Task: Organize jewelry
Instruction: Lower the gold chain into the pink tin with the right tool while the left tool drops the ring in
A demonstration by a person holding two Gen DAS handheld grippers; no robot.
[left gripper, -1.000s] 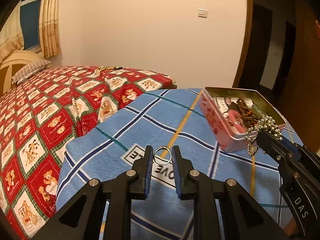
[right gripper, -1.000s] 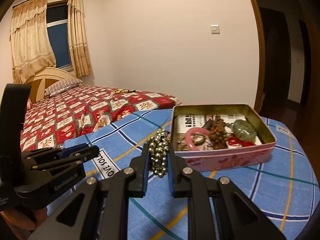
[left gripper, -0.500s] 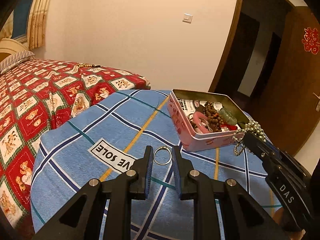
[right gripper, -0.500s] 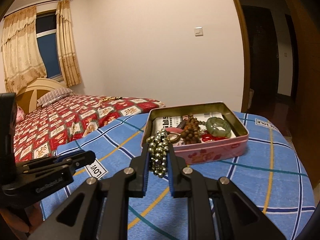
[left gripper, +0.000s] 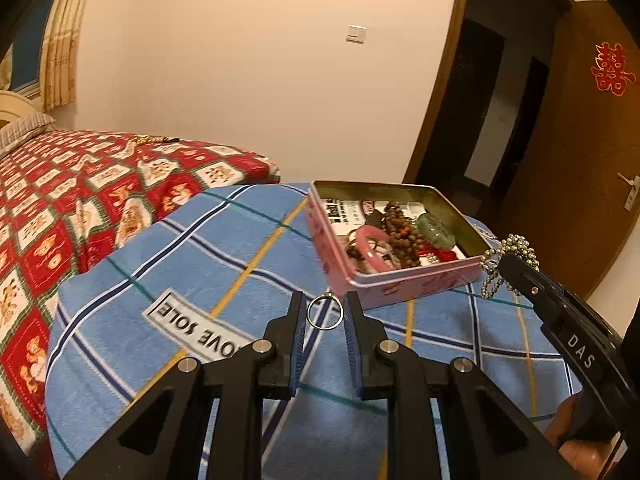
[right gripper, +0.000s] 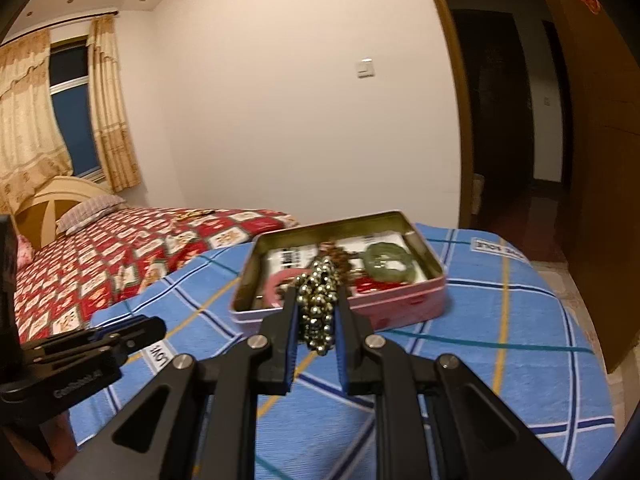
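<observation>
The left gripper (left gripper: 325, 316) points forward and down over the blue plaid cloth (left gripper: 168, 264), its jaws closed on a thin silver ring (left gripper: 325, 312) that stands upright between the blue pads, just short of the near corner of the pink tin (left gripper: 404, 284). The right gripper (right gripper: 317, 312) also tilts downward, closer to level, and clamps a bunched strand of metallic ball-chain beads (right gripper: 318, 300); seen from the left wrist view, the beads hang in loops off its tip beside the tin's right corner, clear of the cloth. A hand (left gripper: 576, 436) (only part of it shows at the lower right) grips that tool's handle.

The tin sits open on the cloth and holds a pink bangle (left gripper: 370, 240), a brown wooden bead strand (left gripper: 400, 232), a green jade bangle (left gripper: 436, 230) and something red, all lying on printed paper. The tin's near wall stands between both grippers and the inside. Behind the cloth lies a bed with a red patterned cover (left gripper: 80, 184), a light switch (left gripper: 356, 34) on the wall, and a dark doorway (left gripper: 480, 100) to the right.
</observation>
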